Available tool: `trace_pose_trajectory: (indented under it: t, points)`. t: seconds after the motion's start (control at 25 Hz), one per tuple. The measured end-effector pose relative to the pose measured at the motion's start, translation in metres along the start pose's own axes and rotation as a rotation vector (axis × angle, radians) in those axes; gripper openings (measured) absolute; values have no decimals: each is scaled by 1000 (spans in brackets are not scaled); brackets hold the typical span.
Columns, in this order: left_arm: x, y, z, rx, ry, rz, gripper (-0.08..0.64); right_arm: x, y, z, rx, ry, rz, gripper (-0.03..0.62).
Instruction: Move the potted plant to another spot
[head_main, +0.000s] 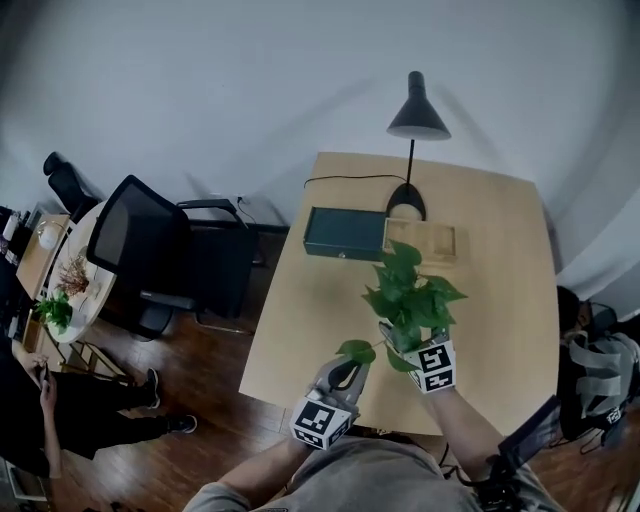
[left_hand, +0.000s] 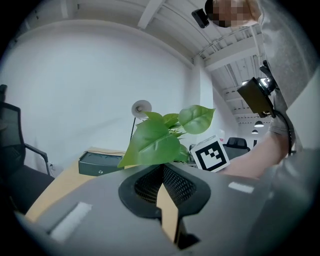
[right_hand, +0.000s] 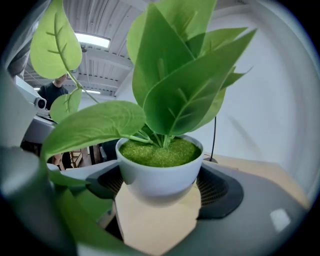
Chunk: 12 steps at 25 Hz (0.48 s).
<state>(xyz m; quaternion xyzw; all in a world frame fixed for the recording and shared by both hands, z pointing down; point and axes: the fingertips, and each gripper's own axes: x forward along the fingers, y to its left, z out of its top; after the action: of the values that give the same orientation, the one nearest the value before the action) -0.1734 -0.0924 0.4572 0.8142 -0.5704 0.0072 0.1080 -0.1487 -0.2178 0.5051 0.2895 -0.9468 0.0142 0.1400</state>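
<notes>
Your right tongs (head_main: 408, 345) clamp the pot (right_hand: 160, 175), lifted off the tabletop (head_main: 300, 330) for carrying; left tongs (head_main: 345, 373) (closed, empty) wait at 8 o'clock.

The plant (head_main: 410, 295), broad green leaves rising from green moss in a small round white pot (right_hand: 160, 172), stands upright, its pot clamped between the jaws of the right gripper (head_main: 398, 338) over the near part of the table (head_main: 300, 330), one leaf trailing left.

left gripper (head_main: 348, 370) jaws together, right gripper (head_main: 402, 340) gripping
</notes>
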Motion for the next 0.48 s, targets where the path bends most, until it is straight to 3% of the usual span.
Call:
trace_pose_trajectory:
  t: [0.48]
  points:
    - [19, -55, 7, 6, -11, -166, -6, -76, -36, -2, 32, 1, -162, 462]
